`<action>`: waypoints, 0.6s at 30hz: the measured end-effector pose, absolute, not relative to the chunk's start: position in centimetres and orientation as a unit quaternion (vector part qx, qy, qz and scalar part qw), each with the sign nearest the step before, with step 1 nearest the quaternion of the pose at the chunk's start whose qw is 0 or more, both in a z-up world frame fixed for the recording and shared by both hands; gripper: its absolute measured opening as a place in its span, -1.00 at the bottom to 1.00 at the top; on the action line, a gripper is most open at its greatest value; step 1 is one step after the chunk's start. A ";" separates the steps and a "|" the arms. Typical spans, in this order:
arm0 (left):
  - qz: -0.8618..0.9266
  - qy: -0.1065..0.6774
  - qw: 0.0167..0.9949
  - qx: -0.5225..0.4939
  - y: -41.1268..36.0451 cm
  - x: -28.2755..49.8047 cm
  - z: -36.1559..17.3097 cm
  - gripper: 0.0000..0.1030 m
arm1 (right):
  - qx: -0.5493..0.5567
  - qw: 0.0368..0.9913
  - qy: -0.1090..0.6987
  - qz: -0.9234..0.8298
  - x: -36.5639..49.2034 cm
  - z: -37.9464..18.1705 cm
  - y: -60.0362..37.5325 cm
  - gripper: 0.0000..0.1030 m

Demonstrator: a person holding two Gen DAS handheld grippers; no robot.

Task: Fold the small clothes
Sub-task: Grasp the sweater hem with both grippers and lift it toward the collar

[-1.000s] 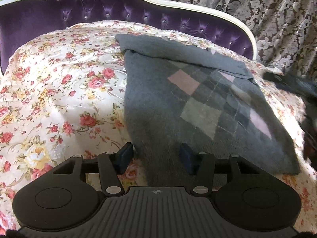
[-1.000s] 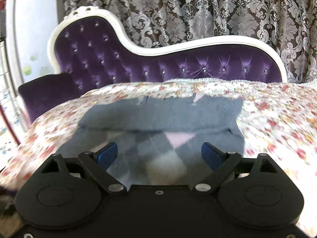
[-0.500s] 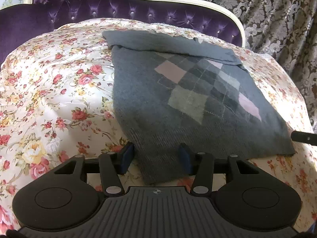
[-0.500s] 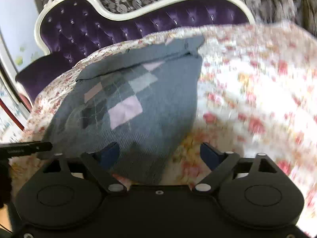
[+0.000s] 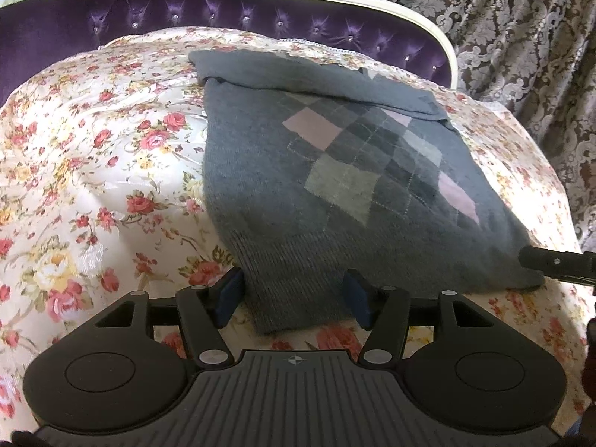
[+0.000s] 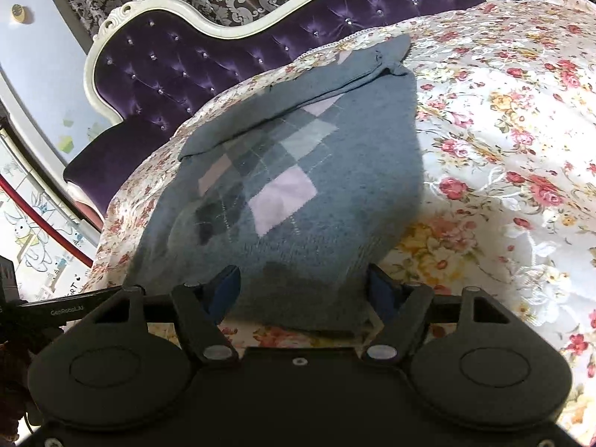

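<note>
A grey sweater [image 5: 335, 193] with a pink and grey argyle pattern lies flat on the flowered bedspread [image 5: 93, 156], its top part folded over at the far end. My left gripper [image 5: 292, 298] is open, its blue pads on either side of the sweater's near left hem corner. In the right wrist view the sweater [image 6: 298, 193] fills the middle, and my right gripper [image 6: 303, 290] is open around its near right hem corner. Neither gripper is closed on the cloth.
A purple tufted headboard [image 5: 223, 11] with a white frame curves behind the bed, with patterned curtains [image 5: 521, 37] beyond. The other gripper's tip [image 5: 555, 262] shows at the right edge of the left wrist view. The bedspread [image 6: 503, 149] stretches to the right.
Both grippers have moved down and in to the sweater's near hem. The right gripper swung from a level view over the bed to the right hem corner. Both stay open.
</note>
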State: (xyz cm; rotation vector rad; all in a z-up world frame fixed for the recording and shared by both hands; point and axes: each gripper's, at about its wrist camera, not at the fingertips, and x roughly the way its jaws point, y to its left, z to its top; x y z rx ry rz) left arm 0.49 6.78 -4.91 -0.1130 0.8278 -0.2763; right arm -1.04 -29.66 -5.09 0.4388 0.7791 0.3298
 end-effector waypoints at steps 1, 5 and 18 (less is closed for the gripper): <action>-0.133 0.401 0.905 -0.056 6.8 0.4 -4.9 0.10 | 0.212 0.889 0.375 0.159 -1.1 -5.1 -29.6 0.42; -0.127 0.398 0.906 -0.061 6.8 0.4 -5.0 0.02 | 0.212 0.889 0.374 0.157 -1.0 -5.2 -29.7 0.13; -0.134 0.331 0.923 -0.146 9.5 0.4 -2.6 -0.88 | 0.271 0.884 0.342 0.169 -1.1 -4.1 -31.3 -0.72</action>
